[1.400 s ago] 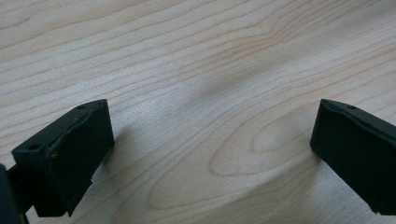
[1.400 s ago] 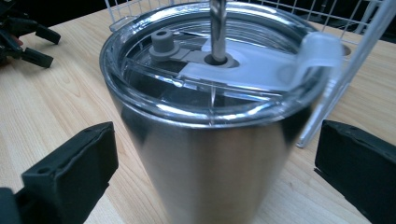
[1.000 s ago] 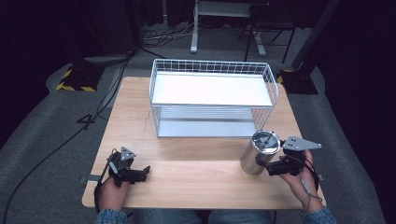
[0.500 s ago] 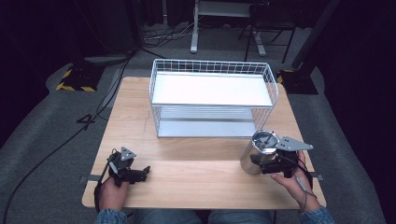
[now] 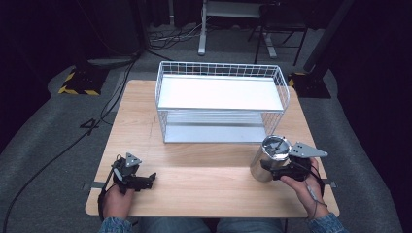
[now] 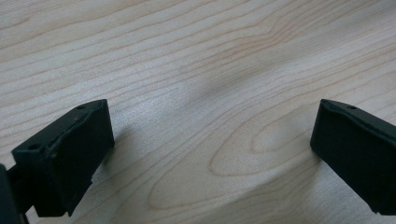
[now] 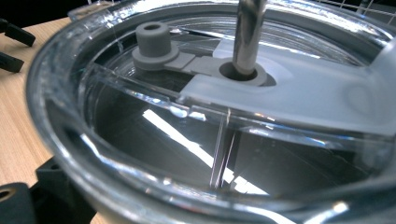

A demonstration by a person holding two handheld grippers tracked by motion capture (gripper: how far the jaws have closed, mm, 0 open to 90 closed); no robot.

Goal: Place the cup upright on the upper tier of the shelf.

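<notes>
Steel tumbler held at the near right of the table.
Right gripper [image 5: 273,171] clasps the tumbler [image 5: 268,160] low on its side, jaws around it; clear lid [image 7: 219,116] and metal straw [image 7: 247,32] on top. Left gripper [image 5: 145,180] rests near left, jaws wide, on bare table [image 5: 204,179]. Wire basket [image 5: 221,104] stands beyond.

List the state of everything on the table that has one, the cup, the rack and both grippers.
Metal tumbler: upright, clear lid on, straw through the lid.
Wire rack: upright, both shelves bare.
Left gripper: fingers open, low over the wood.
Right gripper: against the tumbler's side; grip unclear.
</notes>
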